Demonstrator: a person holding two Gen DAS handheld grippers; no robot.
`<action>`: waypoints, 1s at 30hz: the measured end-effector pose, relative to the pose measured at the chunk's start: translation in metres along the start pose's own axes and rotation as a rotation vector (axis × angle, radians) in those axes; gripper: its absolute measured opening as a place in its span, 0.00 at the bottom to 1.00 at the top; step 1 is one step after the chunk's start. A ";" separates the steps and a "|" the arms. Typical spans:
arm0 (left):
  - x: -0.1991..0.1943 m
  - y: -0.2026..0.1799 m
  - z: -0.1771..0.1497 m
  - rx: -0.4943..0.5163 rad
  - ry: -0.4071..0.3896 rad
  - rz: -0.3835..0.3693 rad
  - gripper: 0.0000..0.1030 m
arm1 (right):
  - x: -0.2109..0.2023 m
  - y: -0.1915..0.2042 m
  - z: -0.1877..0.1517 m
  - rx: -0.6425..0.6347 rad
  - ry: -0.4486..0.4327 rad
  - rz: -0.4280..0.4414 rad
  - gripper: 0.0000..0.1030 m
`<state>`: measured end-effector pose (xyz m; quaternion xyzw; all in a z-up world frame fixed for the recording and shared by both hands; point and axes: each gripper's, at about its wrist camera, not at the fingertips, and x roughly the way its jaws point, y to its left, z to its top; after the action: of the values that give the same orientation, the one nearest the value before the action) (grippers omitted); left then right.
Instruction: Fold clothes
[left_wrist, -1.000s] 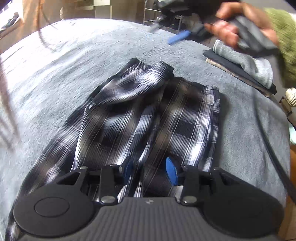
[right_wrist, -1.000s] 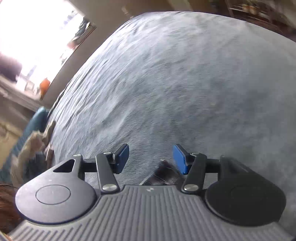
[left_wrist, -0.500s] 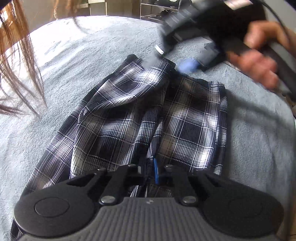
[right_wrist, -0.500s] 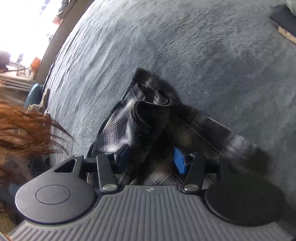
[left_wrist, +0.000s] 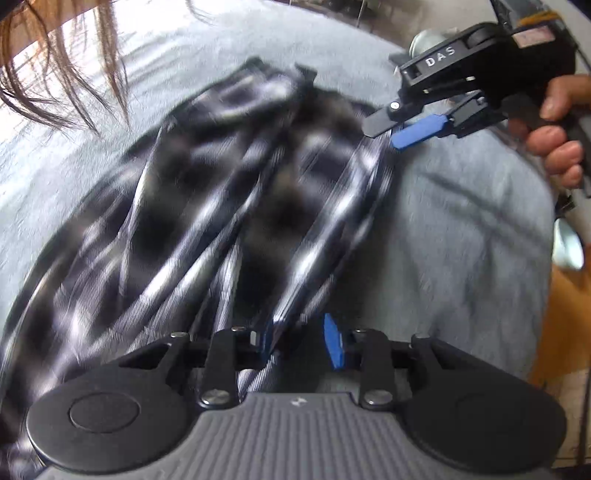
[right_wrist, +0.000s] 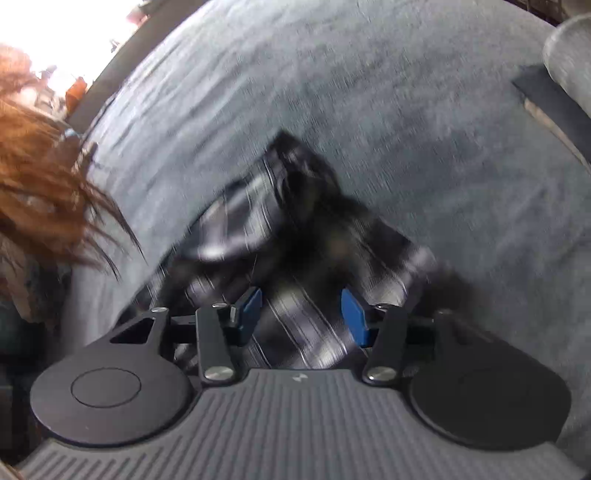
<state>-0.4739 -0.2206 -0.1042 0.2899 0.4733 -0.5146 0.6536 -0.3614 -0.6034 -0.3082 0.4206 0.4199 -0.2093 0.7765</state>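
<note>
A black-and-white plaid garment (left_wrist: 229, 206) lies crumpled on the grey blanket (left_wrist: 461, 229); it is motion-blurred in both views. My left gripper (left_wrist: 301, 343) is at its near edge, pads (left_wrist: 334, 345) apart, with a fold of cloth running between them. My right gripper (right_wrist: 301, 314) is open over the plaid garment (right_wrist: 303, 258), with cloth between its blue pads (right_wrist: 352, 315). In the left wrist view my right gripper (left_wrist: 402, 127) hovers at the garment's far right edge, held by a hand (left_wrist: 557, 125).
A stack of folded clothes (right_wrist: 554, 96) sits at the blanket's right edge. The person's hair (right_wrist: 40, 177) hangs in at the left of both views. A wooden surface (left_wrist: 569, 317) shows beyond the blanket's right side.
My left gripper, shut on the cloth half a second ago, has opened. My right gripper has moved from the garment's top edge to its right side. The cloth is shifting.
</note>
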 end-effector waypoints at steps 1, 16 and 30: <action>0.000 0.000 -0.002 -0.014 -0.007 0.008 0.30 | 0.000 -0.003 -0.011 0.015 0.020 -0.004 0.41; 0.005 0.027 -0.007 -0.165 -0.051 -0.032 0.18 | 0.018 -0.015 -0.054 0.336 0.077 -0.029 0.34; -0.032 -0.001 -0.097 -0.062 0.050 -0.019 0.22 | -0.005 0.017 -0.120 0.426 0.106 -0.014 0.36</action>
<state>-0.5068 -0.1237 -0.1117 0.2779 0.5077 -0.4985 0.6454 -0.4094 -0.4948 -0.3309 0.5827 0.4095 -0.2766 0.6453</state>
